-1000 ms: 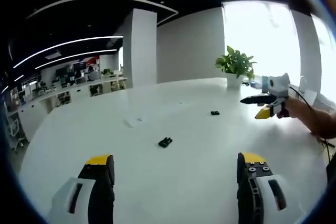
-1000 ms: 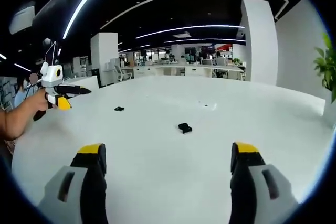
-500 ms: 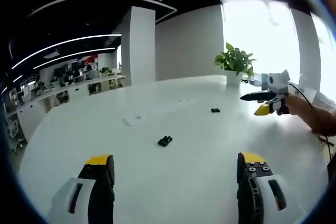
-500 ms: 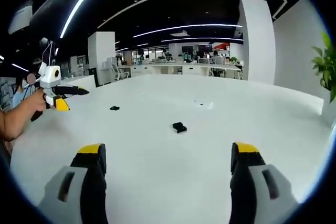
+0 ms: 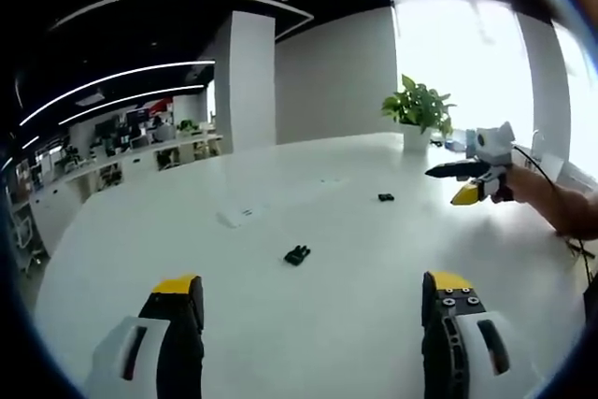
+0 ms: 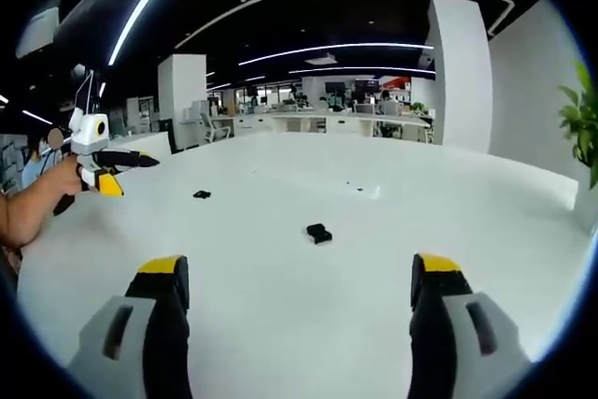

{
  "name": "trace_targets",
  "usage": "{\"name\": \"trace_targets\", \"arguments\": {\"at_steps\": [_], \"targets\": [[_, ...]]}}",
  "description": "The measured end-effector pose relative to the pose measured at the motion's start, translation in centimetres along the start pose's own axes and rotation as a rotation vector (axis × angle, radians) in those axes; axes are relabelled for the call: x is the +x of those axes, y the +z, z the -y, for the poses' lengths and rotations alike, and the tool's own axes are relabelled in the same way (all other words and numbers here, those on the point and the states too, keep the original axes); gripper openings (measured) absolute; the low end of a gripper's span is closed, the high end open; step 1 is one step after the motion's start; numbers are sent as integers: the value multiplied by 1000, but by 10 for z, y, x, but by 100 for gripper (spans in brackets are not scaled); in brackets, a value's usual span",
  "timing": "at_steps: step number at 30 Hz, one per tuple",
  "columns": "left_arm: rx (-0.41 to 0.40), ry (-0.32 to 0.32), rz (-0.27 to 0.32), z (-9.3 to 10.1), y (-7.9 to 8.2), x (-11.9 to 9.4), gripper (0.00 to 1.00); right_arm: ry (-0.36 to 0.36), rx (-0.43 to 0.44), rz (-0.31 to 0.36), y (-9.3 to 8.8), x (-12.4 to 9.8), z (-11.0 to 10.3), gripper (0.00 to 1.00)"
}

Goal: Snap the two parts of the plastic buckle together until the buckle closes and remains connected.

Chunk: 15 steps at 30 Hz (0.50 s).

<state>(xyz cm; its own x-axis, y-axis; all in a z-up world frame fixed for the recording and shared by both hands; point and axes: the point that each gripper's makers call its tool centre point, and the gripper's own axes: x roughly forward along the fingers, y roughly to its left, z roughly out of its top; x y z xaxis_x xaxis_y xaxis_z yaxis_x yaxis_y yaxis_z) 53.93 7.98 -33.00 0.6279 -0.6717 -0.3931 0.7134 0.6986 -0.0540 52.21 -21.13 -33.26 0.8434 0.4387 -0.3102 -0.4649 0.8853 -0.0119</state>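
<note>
Two small black plastic buckle halves lying well apart on the wide white bench, unjoined. In the left gripper view, one buckle half just below centre, the other buckle half further out toward 1 o'clock. In the right gripper view, the same two pieces: one near centre, the other off at about 10 o'clock.

Left tool hanging above the bench with jaws spread wide, holding nothing; also visible in the right gripper view at 9 o'clock, carried by a hand. Right tool likewise fully open and empty above the bench; seen in the left gripper view at 3 o'clock, gripped by a hand.

Beyond the pieces, a leafy green potted plant at the far bench edge near 1 o'clock, a bright window behind it, and rows of office desks further back.

Step in hand, by the look of it: the approach, neither piece picked up. Next move likely calls for lowering each tool onto a separate half, closing on its body while leaving the mating end free, then lining up prongs with socket before pressing together.
</note>
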Motion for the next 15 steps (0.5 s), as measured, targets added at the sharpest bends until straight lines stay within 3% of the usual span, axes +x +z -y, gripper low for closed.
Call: {"name": "trace_targets", "arguments": {"at_steps": [15], "targets": [[-15, -14, -4, -3, 0, 13, 99, -2, -6, -6, -4, 5, 6, 100]]}}
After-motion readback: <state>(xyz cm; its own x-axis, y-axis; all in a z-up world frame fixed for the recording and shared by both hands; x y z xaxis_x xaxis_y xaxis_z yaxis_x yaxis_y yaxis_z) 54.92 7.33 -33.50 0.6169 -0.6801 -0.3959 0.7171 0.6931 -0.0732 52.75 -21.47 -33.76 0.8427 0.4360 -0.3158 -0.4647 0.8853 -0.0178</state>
